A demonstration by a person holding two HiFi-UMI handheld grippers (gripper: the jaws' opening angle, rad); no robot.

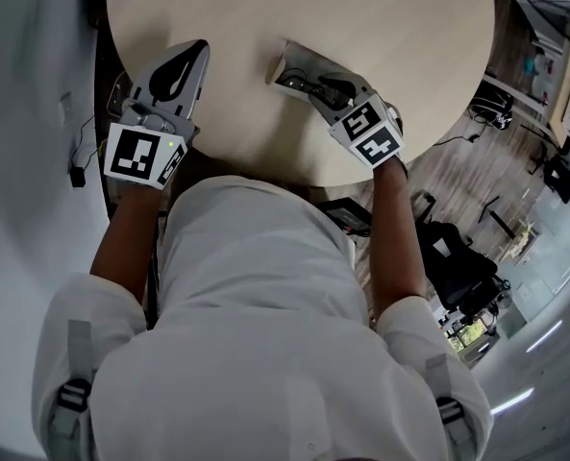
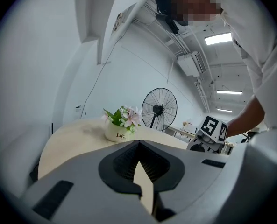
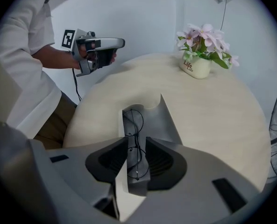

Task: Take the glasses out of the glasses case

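A person in a white shirt [image 1: 265, 315] leans over a round, pale wooden table [image 1: 409, 56], a two-jaw gripper in each hand. The grey glasses case [image 3: 162, 125] lies open near the table's near edge, close to the person's right side. In the head view its long axis runs on a diagonal, from upper left down to lower right, and the lower end is lost beneath the gripper above it. In the right gripper view the same axis runs away from the camera, almost in line with the jaws, and the lid flap stands raised along the right side.

The wire-rimmed glasses [image 3: 135, 121] rest inside, lengthwise with the case. One round lens points to the far end; the other sits nearer the camera.

The right gripper [image 3: 136, 144] points steeply down over the case. Its jaws stand apart, one on each side of the glasses, and no pad is seen pressing on the frame.

The left gripper [image 1: 200, 52] hangs over the table's left edge, well apart from the case, its jaws together and empty.

A white pot of pink flowers [image 3: 197, 65] stands across the table.
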